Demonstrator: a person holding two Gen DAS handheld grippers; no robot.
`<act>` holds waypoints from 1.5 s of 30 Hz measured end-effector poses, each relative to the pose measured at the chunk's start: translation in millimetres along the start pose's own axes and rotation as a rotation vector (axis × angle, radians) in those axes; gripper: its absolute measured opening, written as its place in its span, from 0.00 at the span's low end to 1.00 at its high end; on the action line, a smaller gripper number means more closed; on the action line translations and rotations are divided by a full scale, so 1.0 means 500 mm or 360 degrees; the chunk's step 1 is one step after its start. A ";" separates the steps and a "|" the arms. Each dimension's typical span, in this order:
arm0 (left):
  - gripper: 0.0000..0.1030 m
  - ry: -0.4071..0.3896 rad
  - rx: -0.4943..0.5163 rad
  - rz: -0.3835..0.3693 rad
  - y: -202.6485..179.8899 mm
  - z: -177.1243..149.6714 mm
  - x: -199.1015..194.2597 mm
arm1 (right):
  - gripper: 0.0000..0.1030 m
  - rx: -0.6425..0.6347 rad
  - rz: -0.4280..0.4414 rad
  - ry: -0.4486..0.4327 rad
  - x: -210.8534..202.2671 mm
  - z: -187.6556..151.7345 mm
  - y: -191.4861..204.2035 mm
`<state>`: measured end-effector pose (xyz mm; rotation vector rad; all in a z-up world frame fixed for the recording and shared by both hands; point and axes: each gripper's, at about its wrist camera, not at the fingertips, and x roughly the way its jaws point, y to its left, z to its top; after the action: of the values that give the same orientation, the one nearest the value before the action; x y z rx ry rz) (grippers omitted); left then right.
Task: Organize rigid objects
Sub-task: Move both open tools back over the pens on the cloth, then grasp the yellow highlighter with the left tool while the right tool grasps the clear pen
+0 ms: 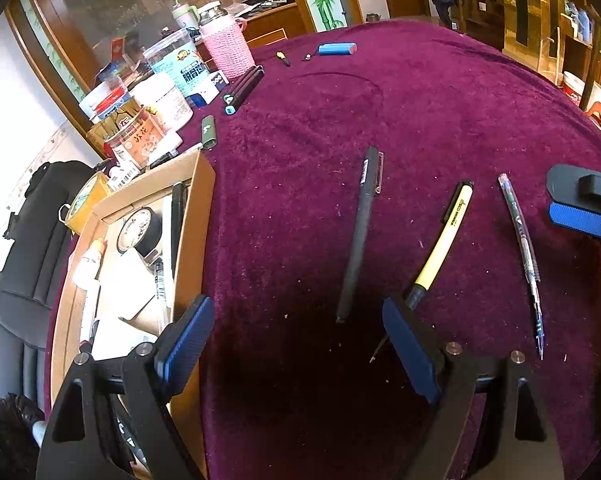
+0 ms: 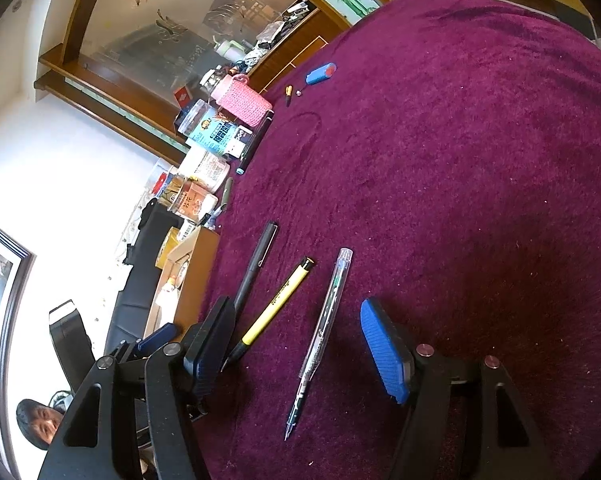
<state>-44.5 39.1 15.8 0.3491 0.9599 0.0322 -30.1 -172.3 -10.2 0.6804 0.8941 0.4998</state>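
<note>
Your right gripper [image 2: 300, 344] stands wide, holding nothing, with the clear pen [image 2: 320, 336] on the cloth between its fingers; your left gripper [image 1: 296, 344] gapes empty below the black pen [image 1: 358, 236].

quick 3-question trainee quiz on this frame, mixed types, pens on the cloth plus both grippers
1. True or false: the left hand-held gripper is holding the black pen.
2. Which pen lies between the right hand-held gripper's fingers? A black, B yellow pen, C clear pen
3. Fill in: the cardboard box sits to the ___ of the pens in the left wrist view.

Key: 1 false; 2 C; 3 left.
</note>
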 end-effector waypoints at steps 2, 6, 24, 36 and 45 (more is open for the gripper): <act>0.83 -0.0005 0.0003 0.0007 -0.002 0.000 0.001 | 0.68 0.0005 -0.0002 0.0002 0.000 0.000 -0.001; 0.83 -0.0003 -0.0020 -0.0008 0.000 0.000 0.003 | 0.68 0.0018 -0.0006 0.0003 0.000 0.000 -0.004; 0.55 -0.0112 0.0194 -0.0313 -0.076 0.048 0.005 | 0.69 0.0058 -0.0004 -0.0018 -0.010 0.000 -0.015; 0.08 -0.0097 0.0023 -0.0629 -0.046 0.032 -0.005 | 0.69 0.0071 -0.0046 -0.0038 -0.017 -0.002 -0.017; 0.08 -0.0227 -0.0258 -0.0800 0.094 -0.024 -0.091 | 0.69 -0.0061 -0.0299 0.0000 0.004 -0.001 0.026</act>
<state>-74.2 78.3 60.1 -0.0456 0.8747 -0.3668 -31.3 -162.0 -2.0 0.5550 0.9359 0.3483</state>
